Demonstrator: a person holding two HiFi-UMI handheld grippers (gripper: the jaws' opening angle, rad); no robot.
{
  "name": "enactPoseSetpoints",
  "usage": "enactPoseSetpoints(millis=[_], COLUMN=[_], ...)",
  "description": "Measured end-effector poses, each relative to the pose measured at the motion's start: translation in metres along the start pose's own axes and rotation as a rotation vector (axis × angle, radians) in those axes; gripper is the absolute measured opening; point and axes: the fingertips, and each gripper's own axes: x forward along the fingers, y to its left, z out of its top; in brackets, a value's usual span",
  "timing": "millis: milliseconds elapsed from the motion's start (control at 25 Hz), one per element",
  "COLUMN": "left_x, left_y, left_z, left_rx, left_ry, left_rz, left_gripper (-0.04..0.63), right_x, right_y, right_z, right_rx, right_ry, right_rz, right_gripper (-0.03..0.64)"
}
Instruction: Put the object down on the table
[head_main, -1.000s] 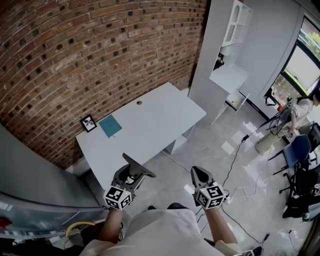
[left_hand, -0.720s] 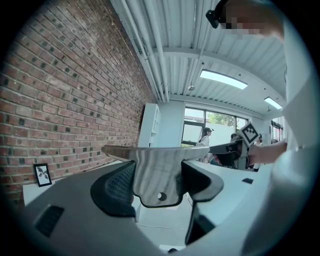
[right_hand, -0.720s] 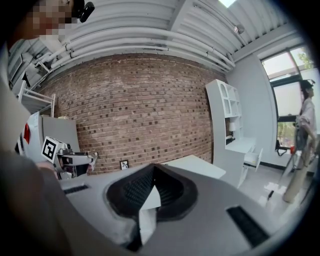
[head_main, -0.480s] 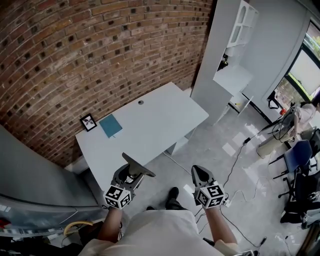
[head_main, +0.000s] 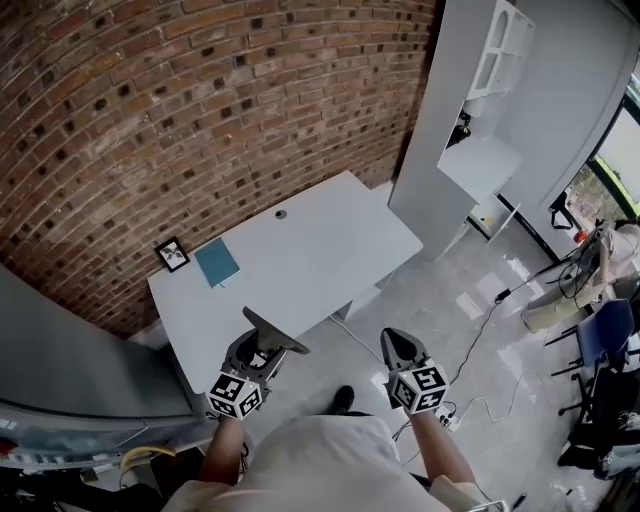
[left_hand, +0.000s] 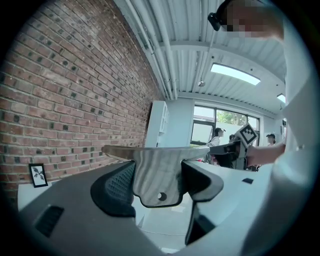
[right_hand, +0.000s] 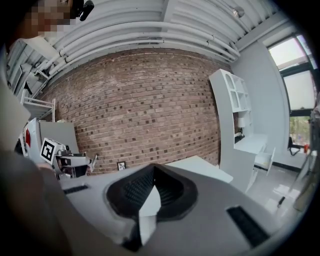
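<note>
Your left gripper (head_main: 259, 352) is clamped on the flat metal plate (left_hand: 156, 169) near the table (head_main: 310, 250) edge: it's stiff, thin and probably slick, so grip its narrow tab, while your right gripper (head_main: 399, 347) is closed and empty.

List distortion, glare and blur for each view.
Head view: fisheye bows the brick wall; floor glares. Left gripper view: black vignette, ceiling light blown out, metal piece sharp. Right gripper view: vignette, window overexposed.
</note>
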Motion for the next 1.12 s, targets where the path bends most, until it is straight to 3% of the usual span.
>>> enactPoseSetpoints(millis=[720,1120], left_x=[0.146,0.211], left_y=[-0.013,-0.011], left_z=[0.005,-0.015], left_rx=[0.004,0.009], left_ry=[0.054,0.145], left_rz=[0.106,0.067], left_gripper=[0.278,0.278], right_x=[0.062,0.083], right_y=[-0.150,-0.198], right_z=[0.013,0.000], right_rx=[0.026,0.077], right_ry=[0.057,0.109], right_rz=[0.086,0.057], right_gripper=[0.003,0.003])
